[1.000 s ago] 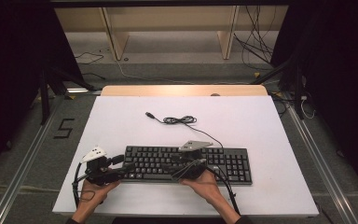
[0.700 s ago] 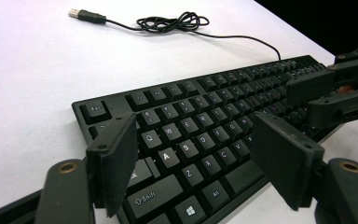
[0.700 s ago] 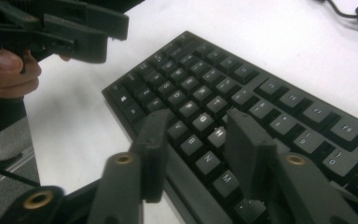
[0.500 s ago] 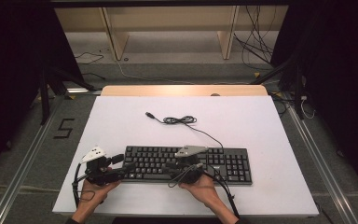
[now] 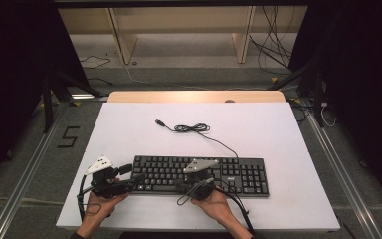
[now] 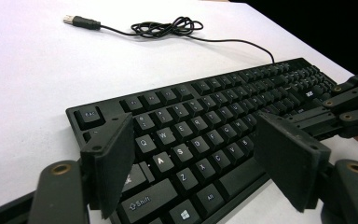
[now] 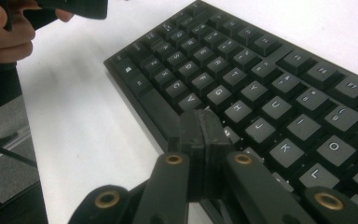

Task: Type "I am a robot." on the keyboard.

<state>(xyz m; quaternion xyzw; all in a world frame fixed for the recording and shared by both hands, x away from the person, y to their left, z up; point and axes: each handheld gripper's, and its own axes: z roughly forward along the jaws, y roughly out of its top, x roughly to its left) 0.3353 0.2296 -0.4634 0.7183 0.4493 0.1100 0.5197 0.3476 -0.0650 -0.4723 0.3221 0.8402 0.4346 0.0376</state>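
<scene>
Black plastic keyboard lies near us, its cable loose. Our left gripper gapes over its left end; our right gripper, just clenched empty, hovers above the keys, typing seemingly unstarted.

Bright even light on the white table, dark surroundings, soft shadows, slight blur.

My left gripper: held low in my left hand at the near left, pointing right and slightly forward, jaws spread wide with nothing pinched; they have just been opening further. My right gripper: held in my right hand at near centre, tilted down and forward, jaws just closed, pads pressed flat together, nothing between.
</scene>
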